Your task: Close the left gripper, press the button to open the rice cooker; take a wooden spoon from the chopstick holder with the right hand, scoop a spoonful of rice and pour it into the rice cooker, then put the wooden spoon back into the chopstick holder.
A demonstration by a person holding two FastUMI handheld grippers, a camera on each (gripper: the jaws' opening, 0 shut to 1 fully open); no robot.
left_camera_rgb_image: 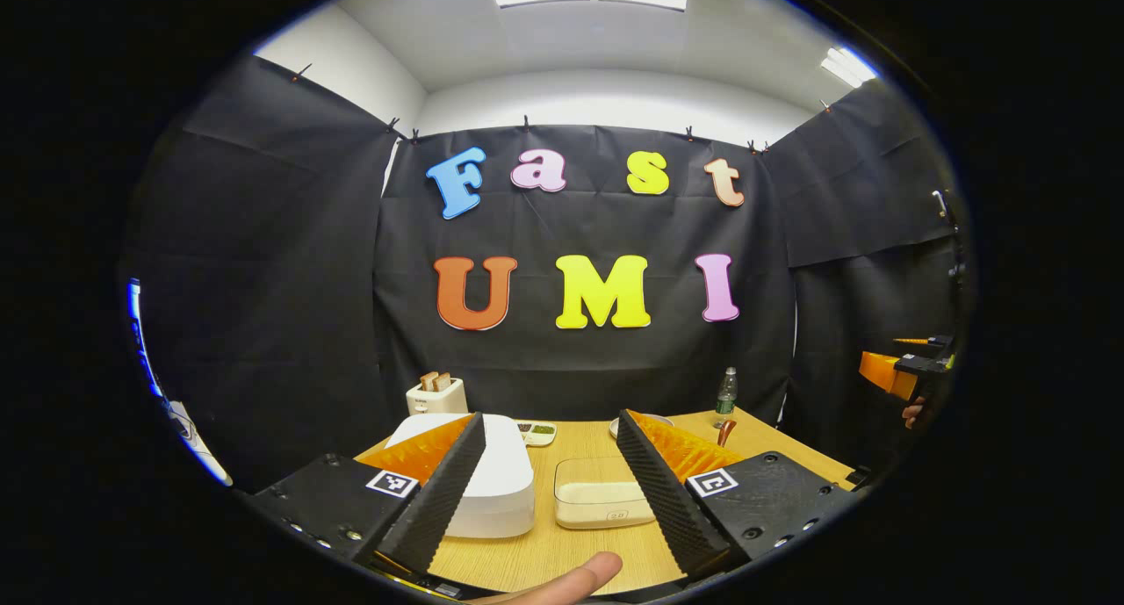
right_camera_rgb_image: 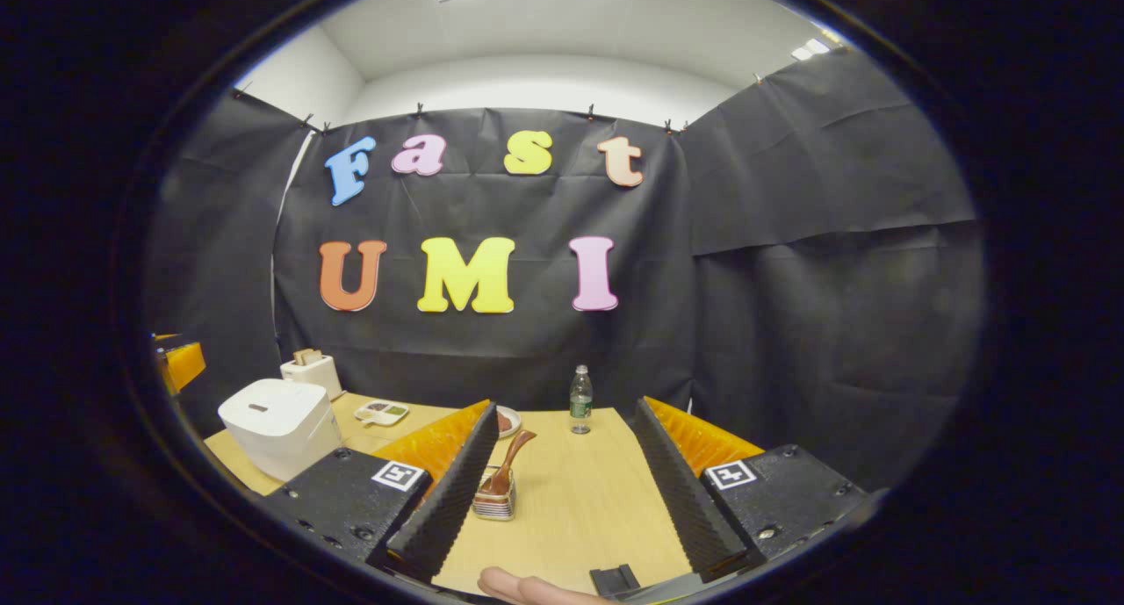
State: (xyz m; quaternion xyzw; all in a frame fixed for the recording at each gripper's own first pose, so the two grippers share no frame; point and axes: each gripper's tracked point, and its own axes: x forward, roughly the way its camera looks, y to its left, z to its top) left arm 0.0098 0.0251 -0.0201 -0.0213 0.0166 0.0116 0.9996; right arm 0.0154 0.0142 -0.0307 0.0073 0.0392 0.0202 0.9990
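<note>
Both grippers, the left gripper (left_camera_rgb_image: 549, 482) and the right gripper (right_camera_rgb_image: 562, 491), stand wide and hold nothing above the table (right_camera_rgb_image: 580, 491) (the lid is down), with the rice cooker (right_camera_rgb_image: 279, 425) near its left edge and the wooden spoon (right_camera_rgb_image: 507, 463) upright in the chopstick holder (right_camera_rgb_image: 494, 501) near the middle.

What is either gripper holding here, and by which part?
Nothing. The left gripper and right gripper are both open; the wooden spoon sits in its holder.

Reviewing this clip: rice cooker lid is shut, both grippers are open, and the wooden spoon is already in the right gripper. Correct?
Not quite. In the right gripper view the wooden spoon stands in the chopstick holder on the table, apart from the open right gripper. The rest holds: the rice cooker is shut and the left gripper is open.
</note>
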